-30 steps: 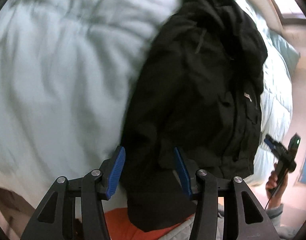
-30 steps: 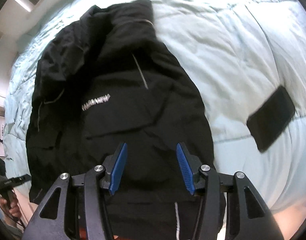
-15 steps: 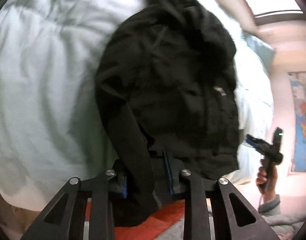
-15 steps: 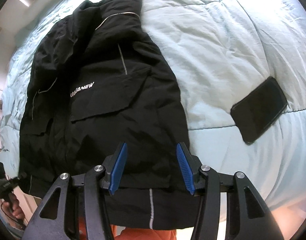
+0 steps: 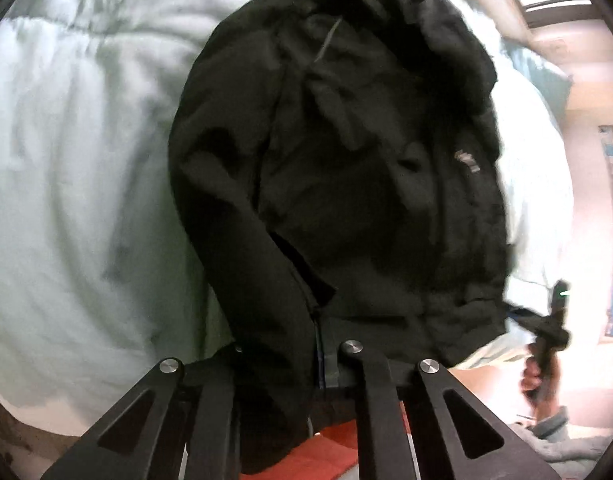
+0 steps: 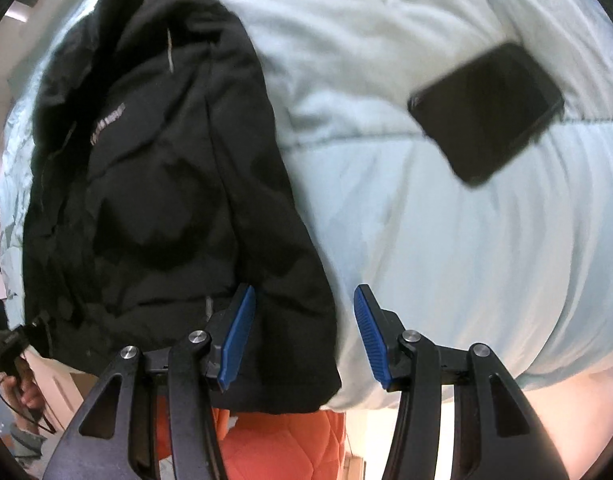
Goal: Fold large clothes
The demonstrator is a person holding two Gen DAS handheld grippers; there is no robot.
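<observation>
Black jacket (image 5: 346, 168) lies on the pale duvet (image 5: 78, 168) of the bed, hem at the near edge. Your left gripper (image 5: 282, 364) has its fingers closed on a sleeve (image 5: 262, 312) of the jacket; the fabric hides the pads. Your right gripper (image 6: 300, 336) has its blue fingers (image 6: 238, 332) spread wide apart, holding nothing, with the jacket's hem corner (image 6: 298, 376) between them. A dark phone (image 6: 486, 112) lies on the duvet, well apart from the jacket.
</observation>
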